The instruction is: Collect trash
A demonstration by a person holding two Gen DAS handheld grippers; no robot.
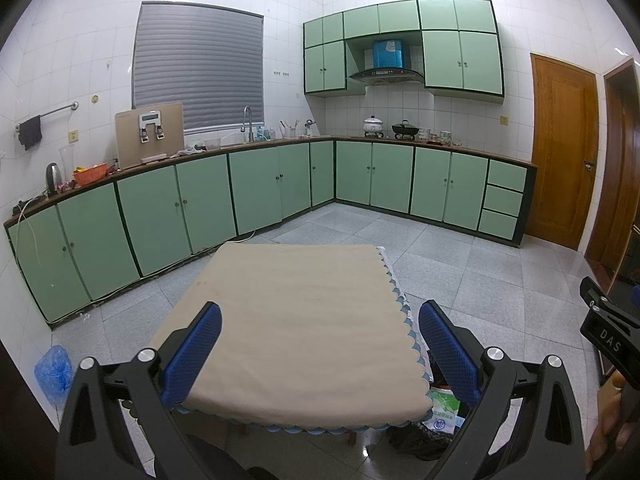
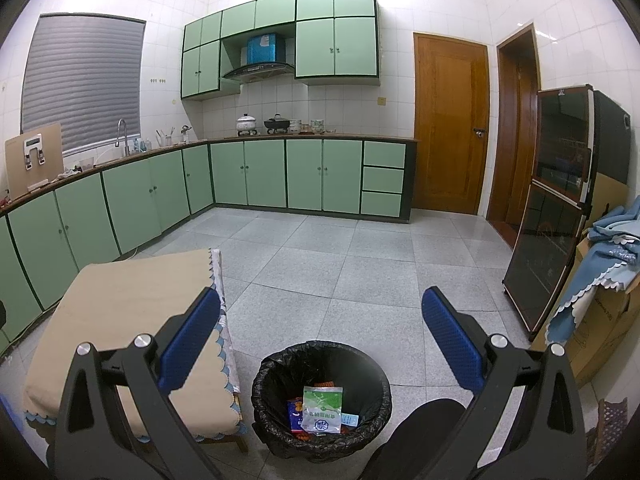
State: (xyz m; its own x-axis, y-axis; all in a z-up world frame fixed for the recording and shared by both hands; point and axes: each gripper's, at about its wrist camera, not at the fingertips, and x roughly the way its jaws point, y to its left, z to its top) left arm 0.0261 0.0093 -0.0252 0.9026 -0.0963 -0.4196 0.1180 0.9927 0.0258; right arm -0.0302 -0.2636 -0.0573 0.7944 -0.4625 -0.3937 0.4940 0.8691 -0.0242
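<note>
A green-cabinet kitchen with a grey tiled floor (image 2: 320, 264). The left gripper (image 1: 320, 344), fingers wide and empty, hangs over the cloth-covered bench (image 1: 288, 304). The right gripper (image 2: 320, 340), also wide and empty, hangs above the bin (image 2: 276, 376) beside the bench, with packets (image 2: 322, 410) inside.

Green-white packet (image 2: 322, 409) flat inside black-lined bin (image 2: 276, 372)

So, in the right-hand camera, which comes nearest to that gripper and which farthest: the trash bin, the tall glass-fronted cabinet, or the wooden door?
From the right gripper:
1. Trash bin, just below and ahead, wrappers inside.
2. Glass-fronted cabinet, standing off to the right.
3. Wooden door, on the far wall.
</note>
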